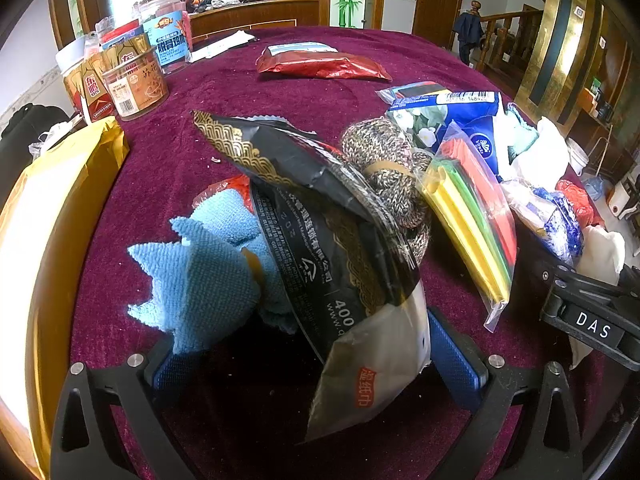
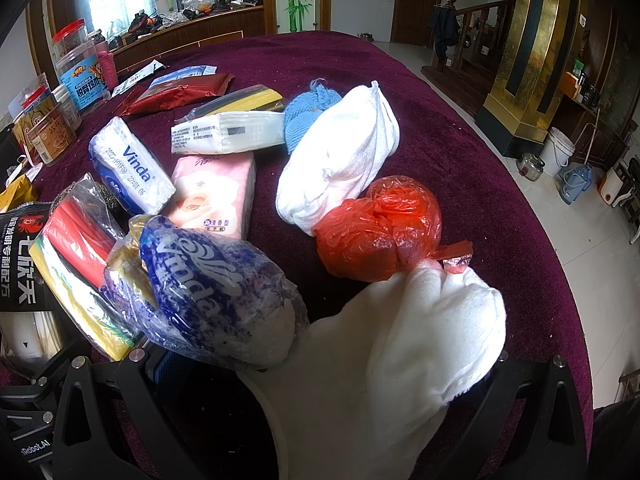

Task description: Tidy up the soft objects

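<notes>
The left gripper (image 1: 316, 372) has its fingers spread wide around a black packet (image 1: 320, 240), with a blue cloth (image 1: 200, 276) by its left finger. The right gripper (image 2: 324, 372) holds a white towel (image 2: 400, 352) between its fingers, and a red bag (image 2: 380, 228) sits just ahead.

We are in a home: a cloth-covered desk (image 2: 460, 128), a wooden staircase (image 2: 476, 36), a tiled floor (image 2: 580, 240) with a bucket (image 2: 557, 151).
</notes>
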The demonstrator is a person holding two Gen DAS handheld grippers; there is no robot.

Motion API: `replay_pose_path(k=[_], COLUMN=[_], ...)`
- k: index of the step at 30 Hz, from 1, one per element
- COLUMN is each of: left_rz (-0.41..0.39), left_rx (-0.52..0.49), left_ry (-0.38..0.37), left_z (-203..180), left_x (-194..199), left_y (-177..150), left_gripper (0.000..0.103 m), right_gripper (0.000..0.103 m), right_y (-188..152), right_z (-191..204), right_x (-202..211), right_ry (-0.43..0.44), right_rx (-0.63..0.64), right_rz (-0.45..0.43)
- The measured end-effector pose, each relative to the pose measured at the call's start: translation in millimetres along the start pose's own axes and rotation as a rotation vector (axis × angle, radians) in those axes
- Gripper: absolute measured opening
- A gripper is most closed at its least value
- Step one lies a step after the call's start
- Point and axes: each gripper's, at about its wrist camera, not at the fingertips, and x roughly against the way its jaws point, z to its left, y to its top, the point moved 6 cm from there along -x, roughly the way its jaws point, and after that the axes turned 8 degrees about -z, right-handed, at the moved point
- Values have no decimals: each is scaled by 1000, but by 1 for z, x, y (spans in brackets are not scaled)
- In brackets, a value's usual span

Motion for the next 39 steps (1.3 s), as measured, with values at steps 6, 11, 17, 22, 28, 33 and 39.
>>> replay_pose_path(k=[6,11,17,22,28,33,39], left_rz=[0,0,0,3,3,4,5], left_rx=[0,0,1,7,10,14,15], left_ry=[0,0,8,4,6,9,10], left_z=[0,-1,-3,5,7,12,12], left_x=[0,0,2,-2,-2,-5,-6], left_y=[0,0,-1,0,1,4,4], left_gripper=[103,103,103,103,103,103,103], right_gripper=[103,103,103,103,103,103,103], right_y=[0,0,-1,1,5,4,3], right_z=[1,0,1,-1,5,8,10], right_x=[0,0,0,0,-4,-3,-2], right_ry=[-1,-3,-2,28,11,2,2], right_rx=[0,0,-1,0,20,13,18], right_rz=[0,0,-1,22,78,57,54])
